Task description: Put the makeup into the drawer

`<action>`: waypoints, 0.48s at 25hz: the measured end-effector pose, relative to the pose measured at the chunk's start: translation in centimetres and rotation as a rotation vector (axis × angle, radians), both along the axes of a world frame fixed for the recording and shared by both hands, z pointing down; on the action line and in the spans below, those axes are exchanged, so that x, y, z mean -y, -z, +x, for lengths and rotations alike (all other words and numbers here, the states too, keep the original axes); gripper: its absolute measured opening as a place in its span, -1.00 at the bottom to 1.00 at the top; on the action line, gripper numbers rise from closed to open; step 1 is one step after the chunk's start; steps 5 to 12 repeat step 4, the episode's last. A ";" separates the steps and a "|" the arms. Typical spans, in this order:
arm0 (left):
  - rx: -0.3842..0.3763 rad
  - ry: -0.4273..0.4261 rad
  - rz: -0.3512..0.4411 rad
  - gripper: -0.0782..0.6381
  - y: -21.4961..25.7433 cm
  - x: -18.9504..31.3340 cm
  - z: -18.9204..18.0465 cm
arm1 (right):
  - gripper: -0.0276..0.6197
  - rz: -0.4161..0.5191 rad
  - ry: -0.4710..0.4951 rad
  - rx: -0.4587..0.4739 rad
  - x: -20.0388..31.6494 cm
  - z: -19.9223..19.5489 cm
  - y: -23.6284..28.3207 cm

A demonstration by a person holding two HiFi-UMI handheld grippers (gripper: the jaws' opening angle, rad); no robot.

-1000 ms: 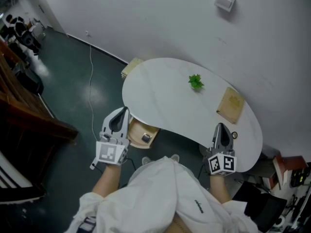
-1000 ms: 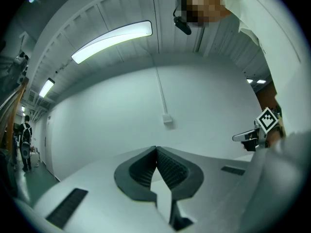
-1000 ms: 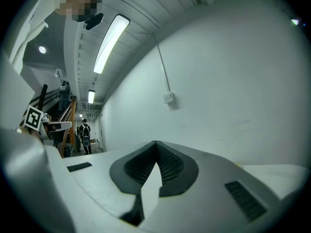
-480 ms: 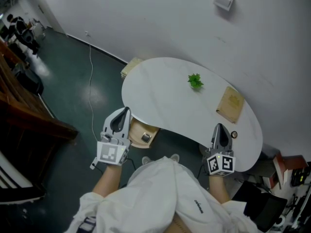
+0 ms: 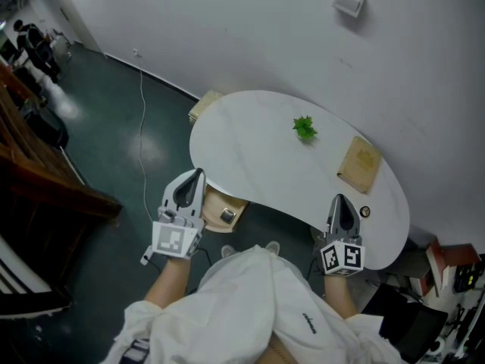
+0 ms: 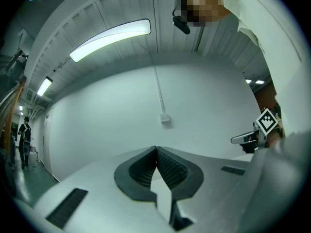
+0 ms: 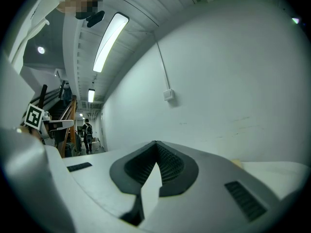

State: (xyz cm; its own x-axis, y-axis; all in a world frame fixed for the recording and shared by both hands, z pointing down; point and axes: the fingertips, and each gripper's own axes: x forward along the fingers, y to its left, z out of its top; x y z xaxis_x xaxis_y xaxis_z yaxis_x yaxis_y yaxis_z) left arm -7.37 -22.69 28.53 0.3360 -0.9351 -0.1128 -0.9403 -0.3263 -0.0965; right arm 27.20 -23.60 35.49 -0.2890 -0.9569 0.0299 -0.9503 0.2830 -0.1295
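Head view: white table (image 5: pixel 250 150), the landmark. Wooden drawer (image 5: pixel 214 203) stands open under its near left edge, small grey item (image 5: pixel 228 215) inside. Small round item (image 5: pixel 364 211), possibly makeup, on its near right edge; axis too small to tell. Left gripper (image 5: pixel 197 174) beside the drawer, right gripper (image 5: pixel 339 200) at the table's near edge: jaws together, empty.

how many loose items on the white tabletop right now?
3: a small green plant near the middle, a flat tan rectangle to its right, and a small round item at the near edge beside the right gripper. That gripper may hide more.
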 end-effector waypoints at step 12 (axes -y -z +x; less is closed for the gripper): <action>0.005 0.002 -0.002 -0.71 -0.1 0.1 0.2 | -0.86 -0.006 0.000 0.006 0.1 -0.1 0.3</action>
